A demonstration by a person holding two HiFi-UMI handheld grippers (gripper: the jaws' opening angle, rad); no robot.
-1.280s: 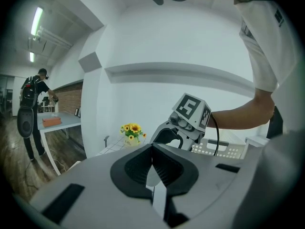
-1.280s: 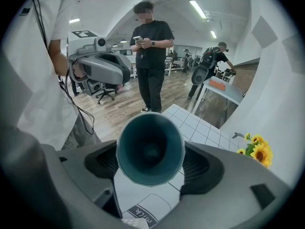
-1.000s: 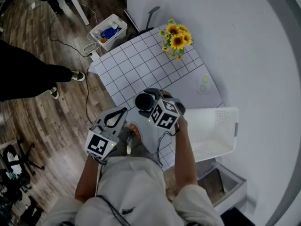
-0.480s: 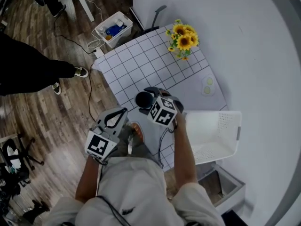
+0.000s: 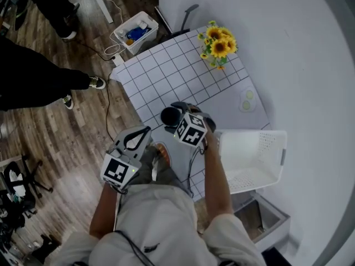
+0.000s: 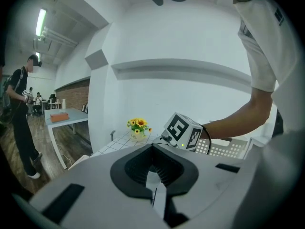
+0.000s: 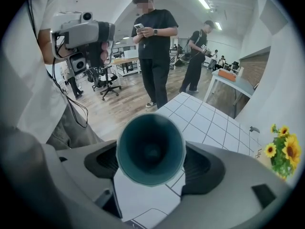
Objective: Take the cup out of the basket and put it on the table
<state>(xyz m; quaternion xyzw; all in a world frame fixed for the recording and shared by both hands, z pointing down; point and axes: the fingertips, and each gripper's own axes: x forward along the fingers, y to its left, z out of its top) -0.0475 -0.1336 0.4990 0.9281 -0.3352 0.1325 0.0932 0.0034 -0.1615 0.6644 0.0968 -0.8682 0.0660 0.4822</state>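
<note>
A dark teal cup (image 5: 170, 116) hangs over the near part of the grid-cloth table (image 5: 166, 76), mouth turned sideways. My right gripper (image 5: 174, 118) is shut on it. In the right gripper view the cup (image 7: 150, 149) sits between both jaws with its open mouth facing the camera, the checked cloth below it. The white basket (image 5: 252, 159) stands to the right of the cup, apart from it, with nothing visible inside. My left gripper (image 5: 135, 139) is held off the table's near left edge, above the floor. Its jaws (image 6: 153, 173) are shut with nothing between them.
A sunflower bunch (image 5: 219, 43) stands at the table's far end. Two small pale discs (image 5: 247, 100) lie near the right edge. A white box (image 5: 135, 32) with cables sits on the wooden floor. People (image 5: 33, 76) stand to the left.
The right gripper and cup have barely moved over the table. The head view has shifted a little. A person's legs have come into view at the top left.
</note>
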